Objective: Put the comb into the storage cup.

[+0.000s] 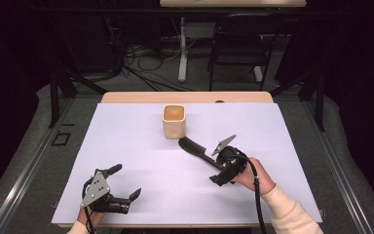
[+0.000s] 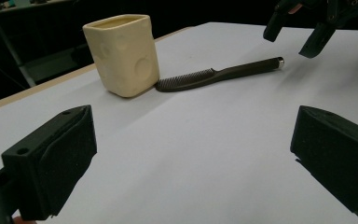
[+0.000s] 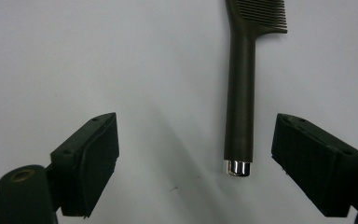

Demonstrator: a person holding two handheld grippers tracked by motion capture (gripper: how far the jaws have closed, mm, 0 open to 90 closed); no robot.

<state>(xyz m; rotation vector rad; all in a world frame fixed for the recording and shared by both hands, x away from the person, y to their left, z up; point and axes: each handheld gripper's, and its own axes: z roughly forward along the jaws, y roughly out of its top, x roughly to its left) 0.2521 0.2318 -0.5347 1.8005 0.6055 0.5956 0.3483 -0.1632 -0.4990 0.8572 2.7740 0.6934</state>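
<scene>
R claw (image 3: 193,161) wide over comb (image 3: 240,93), cup (image 1: 174,121) nearby

Cup (image 1: 174,121) and comb (image 1: 198,150) mid-table, touching, open white surface (image 1: 126,146) all around

Comb (image 3: 239,93): matt dark plastic, shiny metal cap at handle end. Cup (image 2: 123,53): cream, smooth, dimpled, faint sheen. Table cover (image 1: 141,161): matt white sheet; wood edge behind.
</scene>
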